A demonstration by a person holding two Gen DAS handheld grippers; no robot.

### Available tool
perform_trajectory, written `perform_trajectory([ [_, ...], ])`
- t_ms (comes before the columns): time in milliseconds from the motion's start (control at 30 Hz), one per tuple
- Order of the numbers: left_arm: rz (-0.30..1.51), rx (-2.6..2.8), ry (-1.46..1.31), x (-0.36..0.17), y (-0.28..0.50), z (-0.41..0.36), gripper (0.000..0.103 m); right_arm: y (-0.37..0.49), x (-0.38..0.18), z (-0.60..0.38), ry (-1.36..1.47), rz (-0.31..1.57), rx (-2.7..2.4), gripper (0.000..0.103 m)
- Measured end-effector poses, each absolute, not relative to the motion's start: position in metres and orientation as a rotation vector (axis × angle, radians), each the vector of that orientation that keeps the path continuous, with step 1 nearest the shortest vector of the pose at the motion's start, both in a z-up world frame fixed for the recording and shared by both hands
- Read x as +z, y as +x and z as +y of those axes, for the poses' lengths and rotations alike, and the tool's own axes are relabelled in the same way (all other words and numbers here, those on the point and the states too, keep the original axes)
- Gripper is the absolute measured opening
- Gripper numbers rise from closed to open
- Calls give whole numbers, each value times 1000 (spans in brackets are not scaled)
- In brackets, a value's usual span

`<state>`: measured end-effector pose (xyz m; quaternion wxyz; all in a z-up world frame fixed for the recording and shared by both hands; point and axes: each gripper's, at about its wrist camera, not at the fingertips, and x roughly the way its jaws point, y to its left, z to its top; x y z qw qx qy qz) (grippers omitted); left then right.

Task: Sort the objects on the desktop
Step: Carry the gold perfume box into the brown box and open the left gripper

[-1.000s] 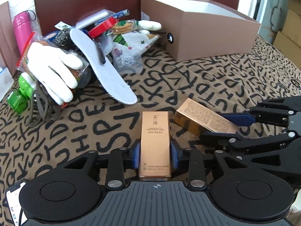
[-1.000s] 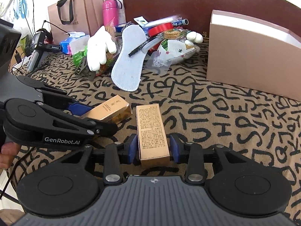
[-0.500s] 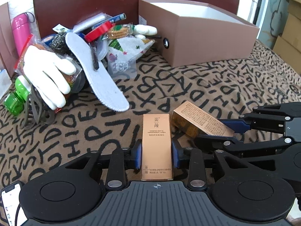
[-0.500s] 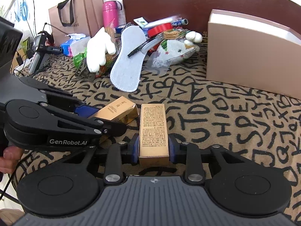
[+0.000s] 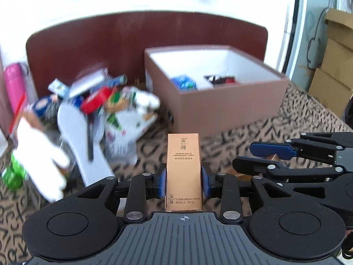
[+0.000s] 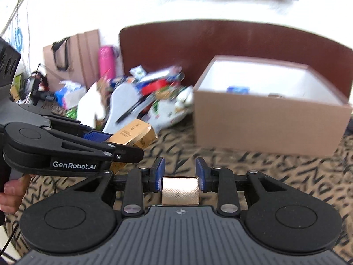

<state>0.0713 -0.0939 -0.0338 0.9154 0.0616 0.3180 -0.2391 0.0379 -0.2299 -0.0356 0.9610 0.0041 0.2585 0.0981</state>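
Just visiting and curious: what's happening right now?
Left gripper clamps gold carton. Right gripper clamps another. Brown box ahead, path open.

Both claws are black linkages with silver screws and blue pads [image 5: 161, 183]; the left claw [image 6: 123, 141] bears white "GenRobot.AI" lettering.

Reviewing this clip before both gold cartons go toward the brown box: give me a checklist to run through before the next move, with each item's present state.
1. Left gripper clamped on its gold carton: ok, both pads press its sides.
2. Right gripper clamped on the second gold carton: ok, though only its end face shows.
3. Brown box open on top: ok.
4. Free room inside the box: ok, white floor shows beside the blue packet.
5. Cartons lifted off the patterned cloth: ok for the left; cannot tell for the right.
6. Grippers apart from each other: ok.
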Motion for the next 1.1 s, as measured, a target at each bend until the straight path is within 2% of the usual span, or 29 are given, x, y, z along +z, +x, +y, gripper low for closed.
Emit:
perform_trajectory([
  [333, 571, -507, 82, 6, 109, -131, 30, 61, 0, -273, -29, 393, 65, 35],
  [567, 536, -490, 102, 26, 147, -168, 30, 100, 8, -304, -11, 374, -41, 35],
  [800, 579, -431, 133, 10, 190, -209, 30, 133, -3, -313, -33, 385, -115, 35],
  [1100, 641, -439, 104, -11, 222, -218, 30, 163, -18, -329, -26, 427, -175, 34],
])
